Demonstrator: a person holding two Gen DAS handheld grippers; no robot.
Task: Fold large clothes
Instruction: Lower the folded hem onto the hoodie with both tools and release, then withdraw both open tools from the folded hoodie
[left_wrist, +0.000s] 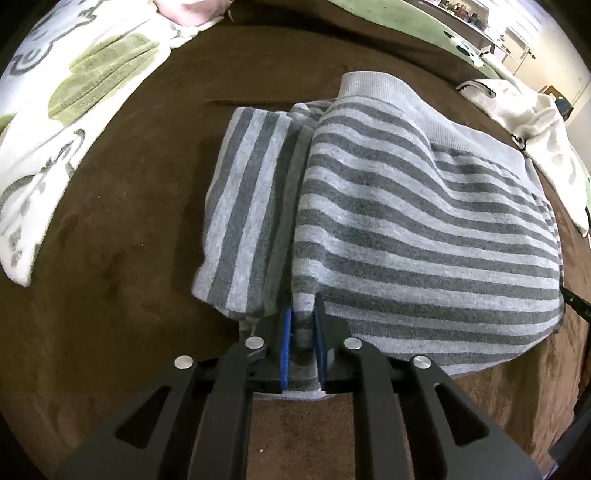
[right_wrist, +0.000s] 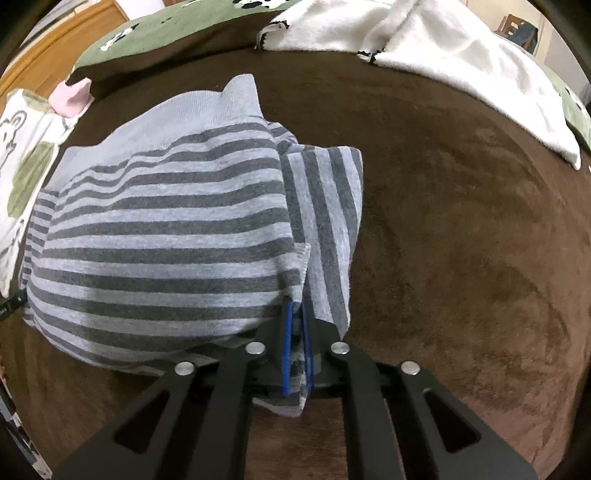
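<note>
A grey striped sweater lies partly folded on the brown bed cover, its plain ribbed hem at the far end. My left gripper is shut on the near left corner of the sweater, with cloth pinched between the blue pads. In the right wrist view the same sweater bulges up to the left, a sleeve folded along its right side. My right gripper is shut on the near right corner, with striped cloth squeezed between its blue pads.
A white blanket with green patches lies to the left, a pink cloth beyond it. A white towel lies at the back right over a green blanket. Bare brown cover spreads to the right.
</note>
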